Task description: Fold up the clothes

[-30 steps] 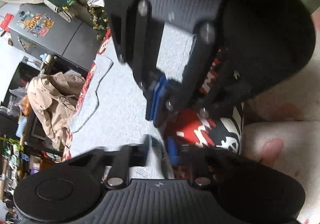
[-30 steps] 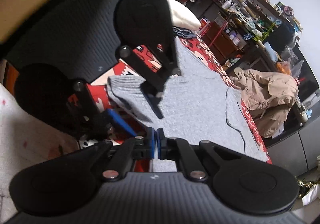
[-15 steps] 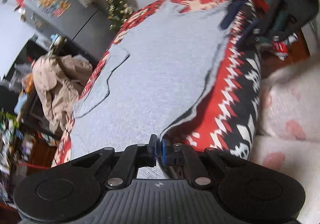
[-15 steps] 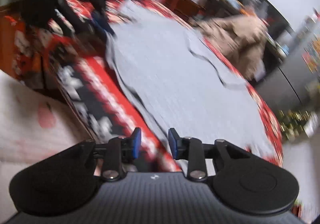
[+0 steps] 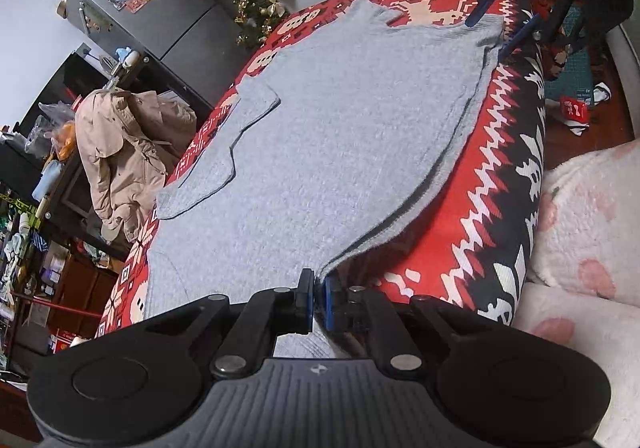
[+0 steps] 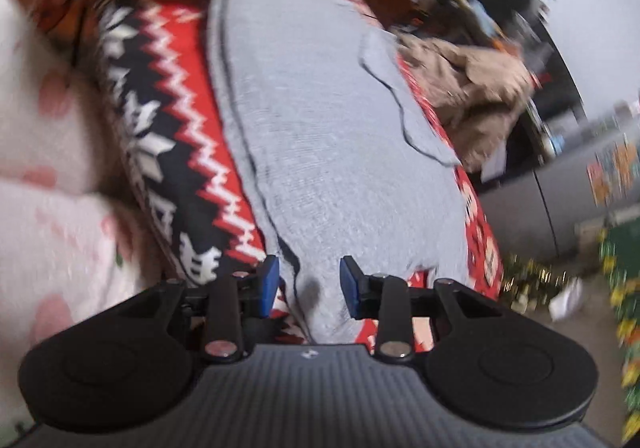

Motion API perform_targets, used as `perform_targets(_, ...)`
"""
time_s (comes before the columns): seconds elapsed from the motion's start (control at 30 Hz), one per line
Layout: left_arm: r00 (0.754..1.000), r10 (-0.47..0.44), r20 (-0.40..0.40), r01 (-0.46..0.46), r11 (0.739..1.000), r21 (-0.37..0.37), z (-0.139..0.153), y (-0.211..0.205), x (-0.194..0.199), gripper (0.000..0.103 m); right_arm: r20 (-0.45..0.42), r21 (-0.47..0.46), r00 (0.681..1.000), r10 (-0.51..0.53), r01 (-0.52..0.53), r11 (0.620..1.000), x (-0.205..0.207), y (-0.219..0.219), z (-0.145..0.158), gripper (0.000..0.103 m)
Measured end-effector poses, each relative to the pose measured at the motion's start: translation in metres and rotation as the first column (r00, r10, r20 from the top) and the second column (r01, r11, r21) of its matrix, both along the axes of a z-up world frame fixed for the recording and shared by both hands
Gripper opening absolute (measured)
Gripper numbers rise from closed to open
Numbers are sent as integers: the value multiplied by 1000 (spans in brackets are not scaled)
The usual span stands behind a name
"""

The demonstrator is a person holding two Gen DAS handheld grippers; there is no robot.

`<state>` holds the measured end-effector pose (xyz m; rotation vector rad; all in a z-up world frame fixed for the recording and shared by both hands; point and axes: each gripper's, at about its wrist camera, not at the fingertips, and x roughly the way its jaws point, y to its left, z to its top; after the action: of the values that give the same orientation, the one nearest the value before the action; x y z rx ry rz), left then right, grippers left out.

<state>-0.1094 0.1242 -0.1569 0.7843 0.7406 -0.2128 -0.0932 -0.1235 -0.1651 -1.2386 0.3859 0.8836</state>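
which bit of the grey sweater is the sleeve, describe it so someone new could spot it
Start at the red patterned blanket and the grey sweater spread flat over most of it. Follow the sweater's far edge, the side facing the beige coat. The sleeve is the narrow flap folded back onto the body there, set off by a dark stepped outline while the cloth around it lies smooth.

Even indoor light, fisheye-bent edges, motion blur across right wrist view

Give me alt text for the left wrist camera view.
The left gripper is shut on the near edge of a grey knit sweater spread flat on a red, white and black patterned blanket. The right gripper hovers open at the far corner.
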Motion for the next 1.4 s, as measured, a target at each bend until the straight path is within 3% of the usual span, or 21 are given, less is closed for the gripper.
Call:
perform_targets(0.13,1000,-6,-6,6,1000,7,-1,0,-1,8,28,-64,997,66,-64,996,1,4,-5,36)
perform_targets(0.4,1000,-7,-1,7,1000,13,-1,2,-2,8,162,-184,968,192,-162,969,-7,5,-27,36)
perform_targets(0.63,1000,-5,-3,5,1000,20,-2,3,-3,10,207,-210,955,212,-168,963,-15,-3,-35,36)
perform_targets(1.03,1000,11,1,-11,1000,26,-4,4,-4,13,235,-185,955,183,-141,973,-8,9,-39,37)
perform_targets(1.2,997,67,36,-67,998,12,-10,4,-6,13,234,-108,970,58,-33,994,-3,2,-38,37)
perform_targets(1.27,996,76,44,-77,997,15,-14,2,-7,13,226,-50,974,-10,22,998,-1,3,-38,31)
perform_targets(1.33,996,77,50,-78,997,24,-18,0,-9,12,199,-8,978,-63,66,998,1,6,-39,9)
perform_targets(1.37,996,70,53,-72,997,33,-18,-1,-10,10,183,6,980,-82,83,997,2,7,-38,3)
perform_targets(1.4,996,63,56,-66,997,43,-18,-1,-11,9,168,17,981,-96,95,995,3,8,-37,3)
